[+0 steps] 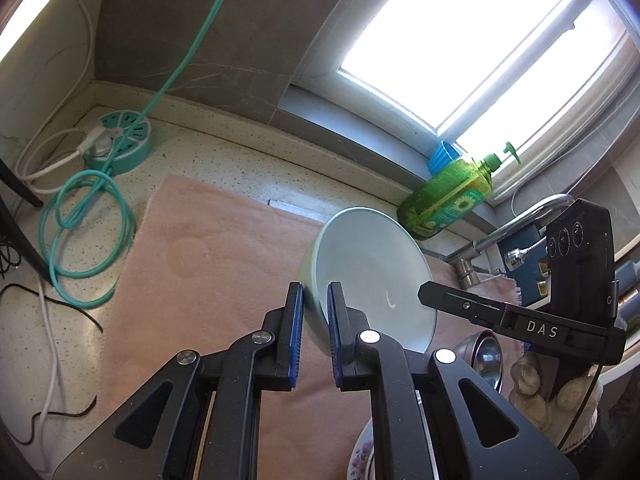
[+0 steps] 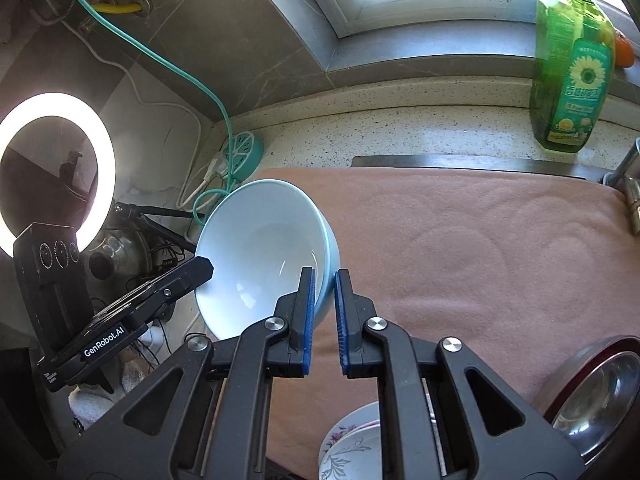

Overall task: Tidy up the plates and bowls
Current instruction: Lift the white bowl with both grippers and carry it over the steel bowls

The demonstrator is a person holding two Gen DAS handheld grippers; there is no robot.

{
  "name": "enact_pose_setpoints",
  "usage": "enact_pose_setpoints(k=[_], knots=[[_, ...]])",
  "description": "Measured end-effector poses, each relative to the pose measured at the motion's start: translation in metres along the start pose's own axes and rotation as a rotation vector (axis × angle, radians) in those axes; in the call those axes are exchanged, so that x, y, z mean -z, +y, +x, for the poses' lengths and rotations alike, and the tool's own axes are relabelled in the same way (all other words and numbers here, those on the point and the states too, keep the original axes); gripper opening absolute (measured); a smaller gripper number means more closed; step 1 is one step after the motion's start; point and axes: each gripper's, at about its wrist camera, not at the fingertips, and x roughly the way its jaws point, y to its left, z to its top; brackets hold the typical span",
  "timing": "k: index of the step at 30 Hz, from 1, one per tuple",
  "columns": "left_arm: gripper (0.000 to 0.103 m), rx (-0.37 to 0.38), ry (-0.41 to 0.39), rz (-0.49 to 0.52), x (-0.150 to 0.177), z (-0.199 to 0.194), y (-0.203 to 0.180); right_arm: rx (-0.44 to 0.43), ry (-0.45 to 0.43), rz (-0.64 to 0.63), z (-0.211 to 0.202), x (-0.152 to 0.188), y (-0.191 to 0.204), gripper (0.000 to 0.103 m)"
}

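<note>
A pale blue bowl (image 1: 372, 276) (image 2: 264, 248) is held tilted in the air above the pink towel (image 1: 208, 264) (image 2: 460, 248). My left gripper (image 1: 316, 300) is shut on one side of its rim, with one pad inside and one outside. My right gripper (image 2: 324, 284) is shut on the opposite side of the rim in the same way. Each gripper shows in the other's view, the right one (image 1: 428, 292) and the left one (image 2: 204, 268). A flowered plate (image 2: 352, 448) (image 1: 360, 460) lies below, partly hidden by the fingers. A steel bowl (image 2: 600, 388) (image 1: 484, 356) sits at the right.
A green dish soap bottle (image 1: 444, 196) (image 2: 572, 76) stands on the counter by the window sill. A tap (image 1: 520, 228) is at the right. A teal round power strip (image 1: 120, 140) (image 2: 242, 156) with coiled cords is at the left. A ring light (image 2: 56, 176) stands at the left.
</note>
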Motion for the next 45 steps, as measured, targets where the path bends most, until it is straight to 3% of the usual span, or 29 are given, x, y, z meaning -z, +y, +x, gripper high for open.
enact_pose_setpoints(k=[12, 22, 33, 45], knots=[[0.010, 0.110, 0.049, 0.114, 0.029, 0.010, -0.082, 0.048, -0.109, 0.097, -0.092, 0.048, -0.062, 0.010], [0.010, 0.185, 0.117, 0.223, 0.054, 0.035, -0.156, 0.118, -0.168, 0.191, -0.145, 0.085, -0.119, 0.010], [0.010, 0.202, 0.211, 0.297, 0.076, 0.072, -0.207, 0.174, -0.174, 0.268, -0.168, 0.117, -0.173, 0.010], [0.010, 0.174, 0.302, 0.338, 0.099, 0.107, -0.232, 0.219, -0.129, 0.299, -0.159, 0.133, -0.207, 0.010]])
